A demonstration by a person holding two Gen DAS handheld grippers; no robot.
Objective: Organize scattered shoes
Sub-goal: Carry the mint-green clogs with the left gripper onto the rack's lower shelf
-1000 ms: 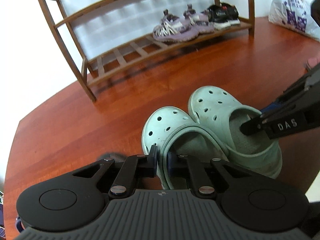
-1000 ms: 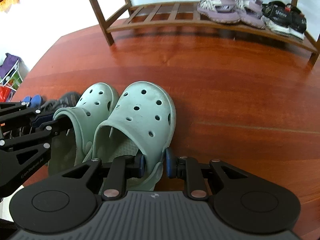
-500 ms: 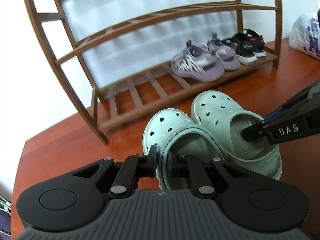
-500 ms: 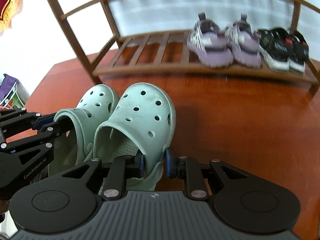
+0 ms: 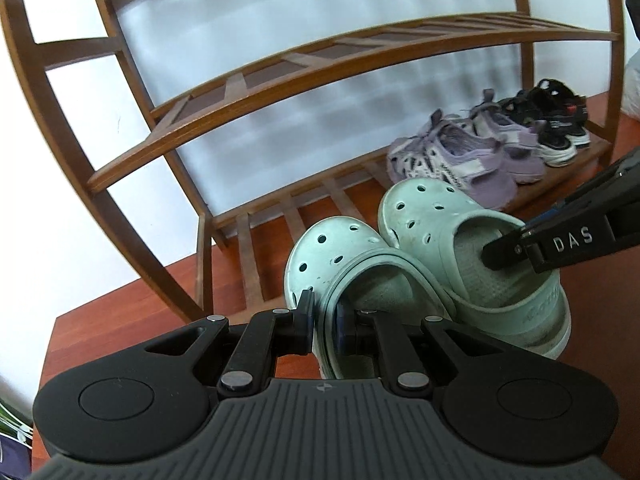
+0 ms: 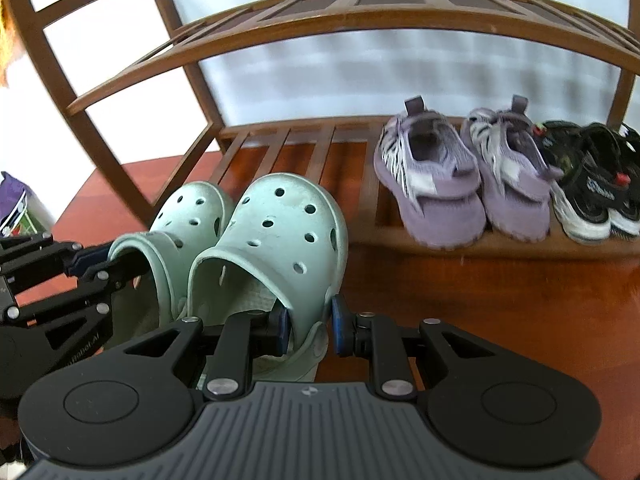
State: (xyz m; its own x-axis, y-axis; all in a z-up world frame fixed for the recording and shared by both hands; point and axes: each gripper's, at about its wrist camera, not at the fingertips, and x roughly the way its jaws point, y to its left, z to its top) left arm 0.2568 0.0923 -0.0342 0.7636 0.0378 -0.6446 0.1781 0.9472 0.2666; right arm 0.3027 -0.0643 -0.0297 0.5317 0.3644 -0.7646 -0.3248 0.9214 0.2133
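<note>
The two mint clogs, left clog [image 5: 340, 256] in the left gripper [image 5: 323, 320] and right clog [image 6: 280, 232] in the right gripper [image 6: 307, 328], both clamped on the rims, are now much nearer the shoe rack [image 5: 256, 216], which fills twelve o'clock.

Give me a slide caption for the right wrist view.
Right gripper and left gripper each carry a mint green clog toward the wooden shoe rack's bottom shelf.

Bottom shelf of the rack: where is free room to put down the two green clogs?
The bottom shelf is bare on its left part, between the rack's left post and the purple shoes. The right part is crowded: the purple shoes stand close beside the black shoes, up to the right post. The middle shelf looks bare too.
</note>
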